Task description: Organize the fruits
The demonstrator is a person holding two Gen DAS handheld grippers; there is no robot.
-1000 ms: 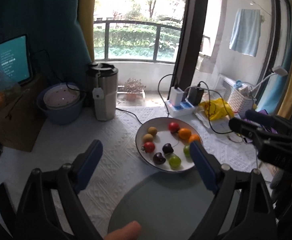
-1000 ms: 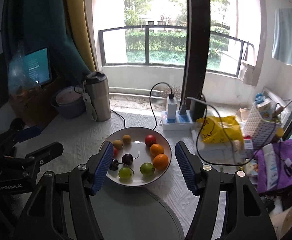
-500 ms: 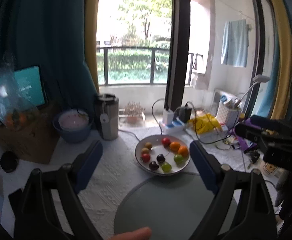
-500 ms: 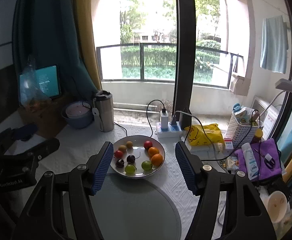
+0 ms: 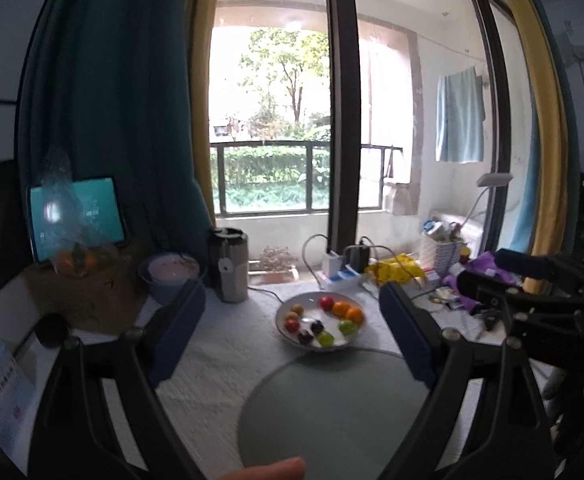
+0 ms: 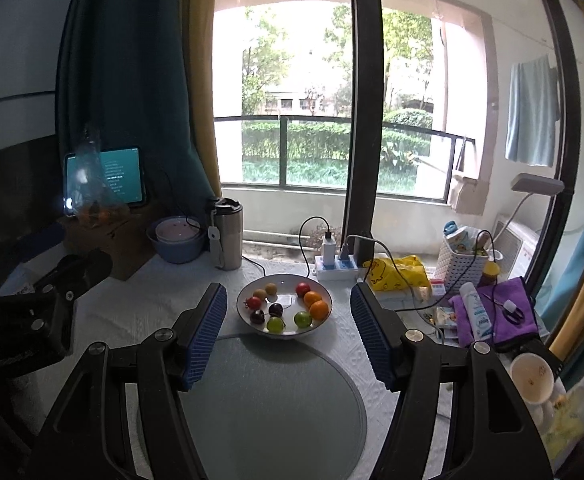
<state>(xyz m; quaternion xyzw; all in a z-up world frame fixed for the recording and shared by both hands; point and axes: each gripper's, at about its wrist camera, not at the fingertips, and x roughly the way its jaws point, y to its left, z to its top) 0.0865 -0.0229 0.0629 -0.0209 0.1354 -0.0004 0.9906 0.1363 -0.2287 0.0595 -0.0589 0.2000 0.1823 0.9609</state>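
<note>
A white bowl sits on the white tablecloth and holds several small fruits: red, orange, green, dark purple and tan ones. A round grey-green plate lies empty in front of the bowl. My left gripper is open and empty, raised well above and behind the plate. My right gripper is open and empty, also raised above the plate. Each gripper shows at the edge of the other's view.
A steel tumbler, a blue bowl and a tablet stand at the back left. A power strip with cables, a yellow bag, a white basket and a purple cloth crowd the right.
Both grippers have pulled back and risen away from the bowl, which now looks smaller and farther. Both stay open.
</note>
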